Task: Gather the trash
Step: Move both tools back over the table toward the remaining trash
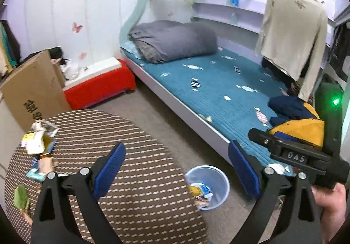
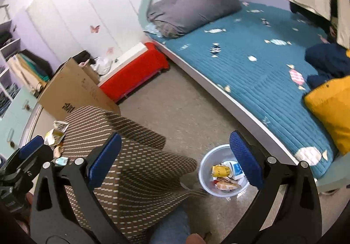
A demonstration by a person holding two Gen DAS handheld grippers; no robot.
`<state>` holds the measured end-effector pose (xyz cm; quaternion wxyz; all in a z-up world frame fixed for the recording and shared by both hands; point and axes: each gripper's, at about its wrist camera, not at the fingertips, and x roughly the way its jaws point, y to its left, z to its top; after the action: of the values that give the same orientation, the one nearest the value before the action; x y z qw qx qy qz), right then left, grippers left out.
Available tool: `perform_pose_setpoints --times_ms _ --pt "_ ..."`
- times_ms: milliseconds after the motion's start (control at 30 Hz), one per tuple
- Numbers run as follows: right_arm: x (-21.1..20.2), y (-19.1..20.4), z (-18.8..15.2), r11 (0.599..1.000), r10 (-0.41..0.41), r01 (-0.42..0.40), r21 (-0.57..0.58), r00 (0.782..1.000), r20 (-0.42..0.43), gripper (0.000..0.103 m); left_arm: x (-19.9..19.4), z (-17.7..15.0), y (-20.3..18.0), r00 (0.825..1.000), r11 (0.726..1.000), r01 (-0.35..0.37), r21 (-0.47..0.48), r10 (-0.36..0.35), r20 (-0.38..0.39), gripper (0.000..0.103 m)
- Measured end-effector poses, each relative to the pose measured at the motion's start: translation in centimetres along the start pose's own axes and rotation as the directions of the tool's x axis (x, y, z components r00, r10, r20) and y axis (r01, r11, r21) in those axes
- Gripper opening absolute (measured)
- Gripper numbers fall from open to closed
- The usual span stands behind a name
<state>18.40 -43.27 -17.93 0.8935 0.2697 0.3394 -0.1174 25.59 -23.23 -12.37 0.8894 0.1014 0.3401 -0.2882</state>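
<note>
A pile of crumpled wrappers and small cartons [image 1: 37, 143] lies at the far left edge of the round table [image 1: 135, 134] with the brown striped cloth. The pile shows again in the right wrist view [image 2: 54, 136]. On the floor beside the table stands a pale blue bin [image 1: 219, 178] holding several wrappers [image 1: 202, 192]. My left gripper [image 1: 177, 169] hangs open over the table's right edge, holding nothing. My right gripper [image 2: 175, 160] is open and empty above the bin [image 2: 207, 163] and its wrappers [image 2: 225, 176]. The right gripper's black housing [image 1: 293, 153] shows at the right.
A bed with a teal quilt [image 1: 218, 90], a grey folded duvet [image 1: 175, 40] and a yellow cushion [image 2: 332, 108] runs along the right. A cardboard box [image 1: 32, 88] and red bench [image 1: 100, 88] stand behind the table. A small plant [image 1: 20, 198] sits on it.
</note>
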Motion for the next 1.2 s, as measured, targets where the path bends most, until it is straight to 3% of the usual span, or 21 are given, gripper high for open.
perform_pose_setpoints --times_ms 300,500,900,1000,1200 --pt "0.0 8.2 -1.5 0.990 0.060 -0.063 -0.124 0.998 -0.020 0.097 -4.5 -2.2 6.7 0.995 0.991 -0.086 -0.101 0.091 0.044 0.093" --pt "0.5 14.2 -3.1 0.973 0.096 -0.106 -0.207 0.994 -0.057 0.097 -7.3 -4.3 11.7 0.983 0.970 -0.158 -0.187 0.172 0.060 0.093" --pt "3.2 24.6 -7.6 0.912 0.146 -0.200 -0.358 0.974 -0.174 0.097 -11.0 -8.8 20.8 0.935 0.893 -0.321 -0.315 0.352 0.043 0.093" --pt "3.9 26.5 -8.7 0.896 0.162 -0.230 -0.380 0.966 -0.202 0.097 -11.4 -10.2 23.0 0.918 0.868 -0.369 -0.331 0.396 0.015 0.093" --pt "6.0 29.2 -10.7 0.867 0.177 -0.274 -0.416 0.950 -0.258 0.097 -11.3 -12.6 26.5 0.901 0.825 -0.415 -0.384 0.430 -0.051 0.093"
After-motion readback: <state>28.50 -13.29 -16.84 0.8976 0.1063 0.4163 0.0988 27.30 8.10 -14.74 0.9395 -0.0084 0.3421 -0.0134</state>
